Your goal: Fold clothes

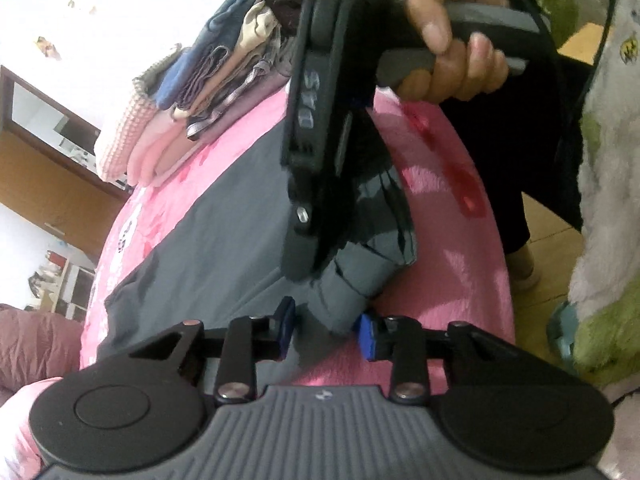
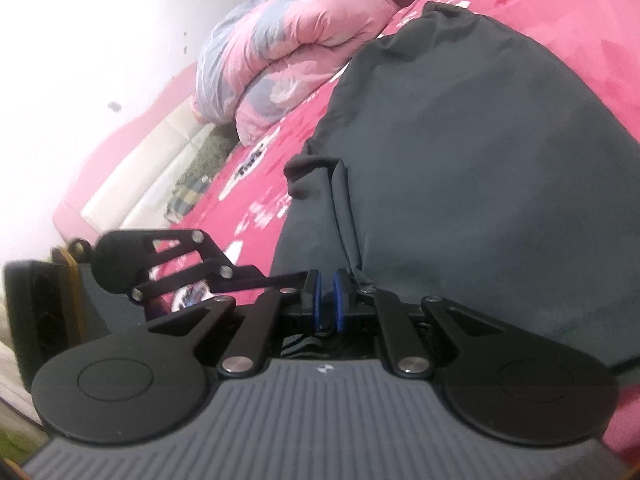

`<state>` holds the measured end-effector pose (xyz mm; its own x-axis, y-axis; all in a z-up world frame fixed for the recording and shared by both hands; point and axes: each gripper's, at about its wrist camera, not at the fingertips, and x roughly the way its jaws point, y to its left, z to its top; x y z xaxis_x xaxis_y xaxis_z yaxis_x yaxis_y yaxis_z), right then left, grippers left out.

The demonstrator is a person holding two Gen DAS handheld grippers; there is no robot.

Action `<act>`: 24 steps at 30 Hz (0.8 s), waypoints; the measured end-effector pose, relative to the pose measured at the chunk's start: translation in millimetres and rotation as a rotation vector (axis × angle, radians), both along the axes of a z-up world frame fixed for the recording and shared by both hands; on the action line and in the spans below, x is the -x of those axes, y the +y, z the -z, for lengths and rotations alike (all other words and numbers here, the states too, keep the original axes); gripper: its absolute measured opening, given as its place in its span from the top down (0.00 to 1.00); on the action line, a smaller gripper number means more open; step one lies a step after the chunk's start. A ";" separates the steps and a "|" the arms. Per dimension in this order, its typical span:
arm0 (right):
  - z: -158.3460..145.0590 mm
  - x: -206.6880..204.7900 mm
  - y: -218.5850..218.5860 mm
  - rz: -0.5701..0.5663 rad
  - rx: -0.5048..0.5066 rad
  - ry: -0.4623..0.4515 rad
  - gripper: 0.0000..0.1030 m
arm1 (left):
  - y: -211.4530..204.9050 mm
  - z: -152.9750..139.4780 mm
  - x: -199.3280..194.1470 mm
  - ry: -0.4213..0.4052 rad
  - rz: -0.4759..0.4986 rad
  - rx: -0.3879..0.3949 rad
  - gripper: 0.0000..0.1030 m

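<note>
so, both grippers at one bunched corner of the grey garment (image 2: 460, 152)

right gripper (image 2: 329, 300) jaws pinch a fold; left gripper (image 1: 326, 328) jaws straddle the near corner, not visibly pressing. soft, light, floppy cloth across the pink bedspread (image 1: 460, 208); take edges.

Bright daylight, strong fisheye bending, some motion blur.

In both views the white wall (image 1: 120, 8) is overexposed and loses all detail, so the light seems to come from that side. In the left wrist view the other gripper (image 1: 316, 152) is smeared by motion, and its shadow falls dark on the grey garment (image 1: 208, 216). The pink bedcover (image 2: 560, 12) is soft and grainy. Straight lines curve near the edges, and the corners go dark.
</note>
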<state>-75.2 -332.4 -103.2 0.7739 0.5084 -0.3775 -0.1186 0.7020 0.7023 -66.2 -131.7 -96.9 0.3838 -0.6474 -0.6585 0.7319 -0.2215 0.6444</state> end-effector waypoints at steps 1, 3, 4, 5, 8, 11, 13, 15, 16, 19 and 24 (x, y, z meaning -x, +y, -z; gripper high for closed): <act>-3.1 5.2 -4.3 0.013 -0.013 -0.008 0.91 | 0.4 0.3 1.0 -0.003 0.004 0.002 0.71; -12.9 21.6 -19.2 0.077 -0.022 -0.040 0.80 | 1.3 1.3 3.2 -0.018 0.017 0.005 0.72; -18.2 31.7 -29.8 0.125 -0.021 -0.055 0.72 | 1.7 1.7 4.1 -0.025 0.025 0.005 0.73; -23.5 41.9 -40.5 0.174 -0.020 -0.070 0.69 | 2.1 1.8 4.4 -0.029 0.034 0.004 0.75; -33.8 68.3 -74.7 0.332 0.010 -0.051 0.67 | 3.4 0.4 3.6 -0.019 0.055 0.006 0.80; -32.3 82.2 -95.6 0.424 0.047 0.036 0.67 | 4.1 1.4 3.2 -0.015 0.075 0.001 0.82; -27.9 86.8 -101.9 0.446 0.039 0.080 0.67 | 4.4 2.3 3.2 -0.019 0.087 0.000 0.82; -21.5 89.1 -104.6 0.453 0.007 0.111 0.67 | 3.9 2.6 2.4 -0.014 0.092 0.003 0.82; -18.3 89.9 -105.2 0.450 -0.014 0.120 0.67 | 4.0 2.5 1.7 -0.011 0.093 0.005 0.82; -11.8 89.4 -102.6 0.420 -0.067 0.133 0.66 | 5.2 0.3 0.0 0.013 0.093 0.015 0.82; -12.5 86.9 -87.4 0.373 -0.061 0.151 0.69 | 4.8 -8.0 -10.6 0.095 0.105 0.018 0.89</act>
<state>-162.1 -419.8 -90.7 0.8475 0.2288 -0.4789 0.2439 0.6335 0.7343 -55.5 -126.9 -89.0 0.2497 -0.6927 -0.6766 0.7630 -0.2895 0.5779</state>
